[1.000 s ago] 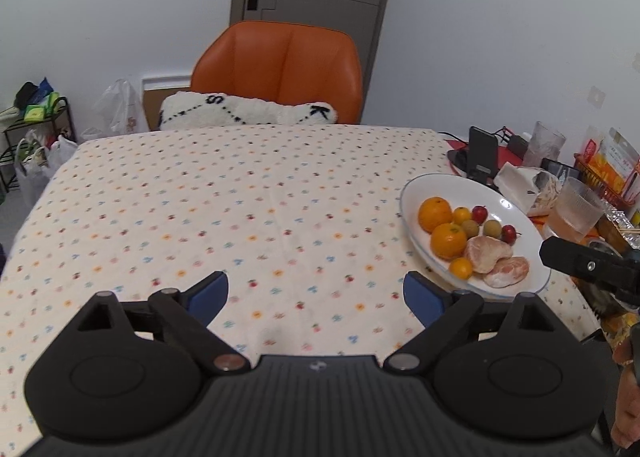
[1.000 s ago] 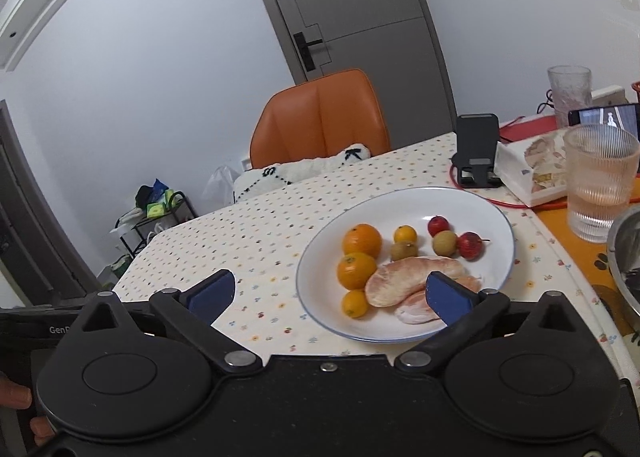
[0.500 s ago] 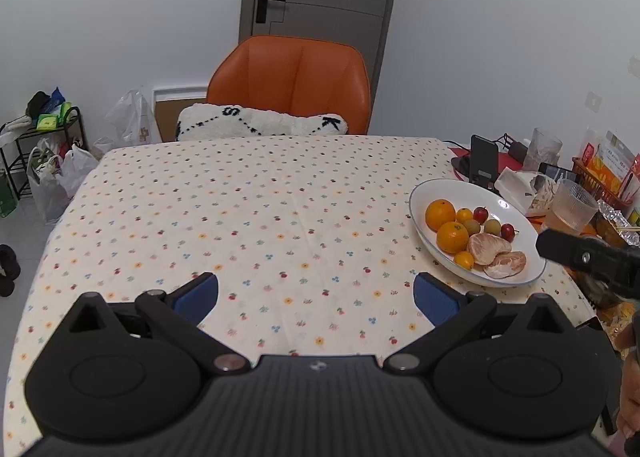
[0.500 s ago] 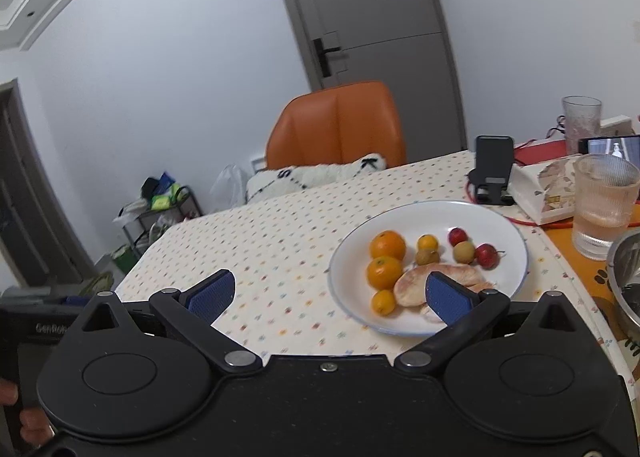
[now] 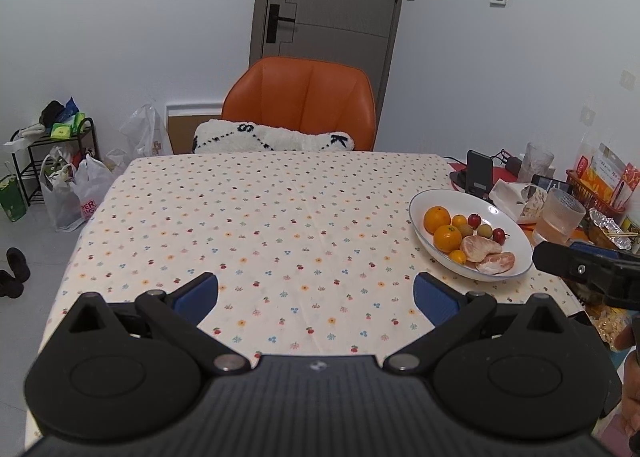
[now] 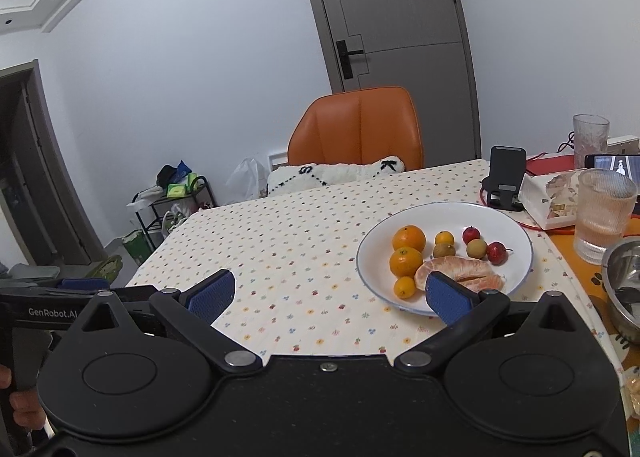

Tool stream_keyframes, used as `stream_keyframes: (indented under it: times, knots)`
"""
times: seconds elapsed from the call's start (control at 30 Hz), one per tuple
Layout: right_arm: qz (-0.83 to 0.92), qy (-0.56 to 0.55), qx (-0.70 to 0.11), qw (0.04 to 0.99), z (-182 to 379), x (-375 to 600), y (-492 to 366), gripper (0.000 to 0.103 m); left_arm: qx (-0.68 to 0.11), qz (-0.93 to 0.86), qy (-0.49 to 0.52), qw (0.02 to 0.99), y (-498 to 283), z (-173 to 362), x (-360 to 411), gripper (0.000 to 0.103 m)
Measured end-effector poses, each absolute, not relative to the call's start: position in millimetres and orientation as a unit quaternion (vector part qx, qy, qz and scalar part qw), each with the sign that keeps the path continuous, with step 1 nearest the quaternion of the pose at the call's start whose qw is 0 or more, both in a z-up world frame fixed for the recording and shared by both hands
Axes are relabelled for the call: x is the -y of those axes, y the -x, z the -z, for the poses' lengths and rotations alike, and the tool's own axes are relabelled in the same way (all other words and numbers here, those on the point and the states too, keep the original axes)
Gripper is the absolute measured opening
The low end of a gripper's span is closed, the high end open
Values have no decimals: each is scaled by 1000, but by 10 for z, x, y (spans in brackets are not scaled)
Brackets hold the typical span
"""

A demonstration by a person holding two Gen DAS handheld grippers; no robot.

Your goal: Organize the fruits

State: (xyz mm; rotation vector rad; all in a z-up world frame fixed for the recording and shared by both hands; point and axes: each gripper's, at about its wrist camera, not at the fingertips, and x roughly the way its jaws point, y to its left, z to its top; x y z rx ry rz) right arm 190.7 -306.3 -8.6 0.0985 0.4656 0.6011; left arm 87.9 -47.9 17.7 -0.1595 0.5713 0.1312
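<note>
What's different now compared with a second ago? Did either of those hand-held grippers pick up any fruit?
No fruit was picked up. Both the left hand-held gripper and the right hand-held gripper drew back and rose, so the plate looks farther off and more of the room shows. Both are open and empty, as before. The oranges, small red fruits and peeled segments lie where they were on the plate.

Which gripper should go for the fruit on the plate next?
Probably the right gripper: open, with the white plate just ahead of its fingers. The left gripper, also open, faces bare tablecloth, plate off to its side.
</note>
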Motion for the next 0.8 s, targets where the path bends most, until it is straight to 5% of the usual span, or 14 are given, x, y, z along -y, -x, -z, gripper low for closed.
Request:
stream_keyframes:
  times: [0.8]
  knots:
    - [-323, -17, -220, 920, -104, 3126, -1282, 103, -253, -77, 65, 962, -82, -430, 591, 103]
